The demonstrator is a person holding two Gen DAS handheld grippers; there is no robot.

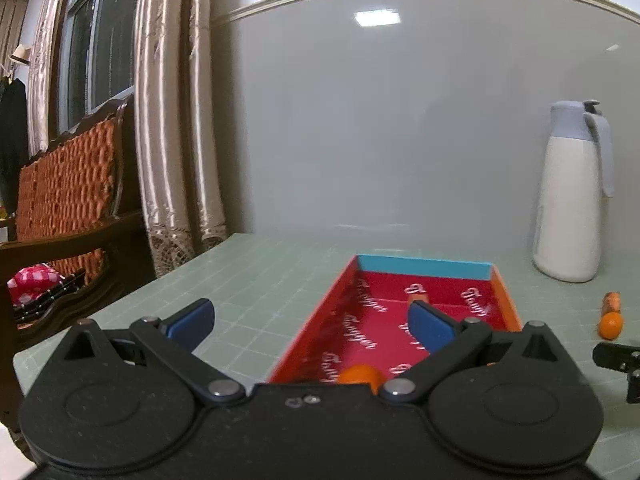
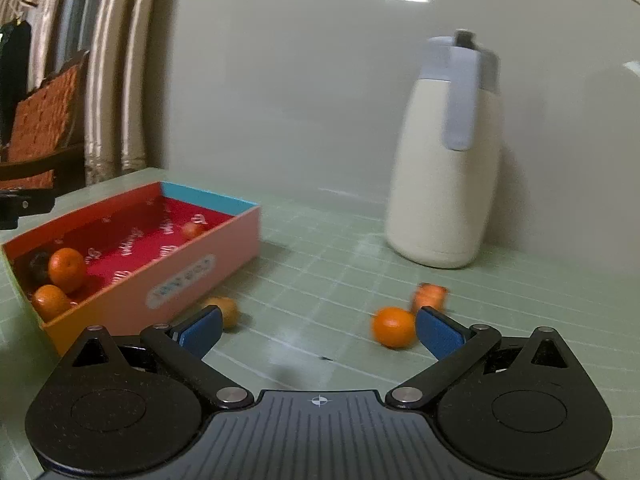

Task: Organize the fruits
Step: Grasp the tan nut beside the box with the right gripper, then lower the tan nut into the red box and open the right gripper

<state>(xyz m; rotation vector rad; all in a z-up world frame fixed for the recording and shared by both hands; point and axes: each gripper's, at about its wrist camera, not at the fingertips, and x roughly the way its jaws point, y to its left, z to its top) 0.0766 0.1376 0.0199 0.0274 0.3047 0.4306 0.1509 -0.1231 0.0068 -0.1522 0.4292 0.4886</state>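
Note:
A red-lined box (image 2: 192,276) (image 1: 316,336) sits on the green table. In the right wrist view it holds two oranges (image 2: 67,270) (image 2: 50,300), a dark fruit (image 2: 38,266) and a small orange fruit (image 2: 193,230) near its far end. On the table lie an orange (image 2: 394,327), an orange-red fruit (image 2: 429,295) behind it and a brownish fruit (image 2: 225,310) by the box wall. My right gripper (image 2: 318,330) is open and empty, just short of the loose orange. My left gripper (image 1: 310,320) is open and empty over the box's near left wall, an orange (image 1: 360,374) just below it.
A white thermos jug with a grey lid (image 2: 444,168) (image 1: 572,196) stands at the back right against the grey wall. The table's left edge (image 1: 120,300) drops off toward a wooden chair (image 1: 68,200) and curtains (image 1: 176,120).

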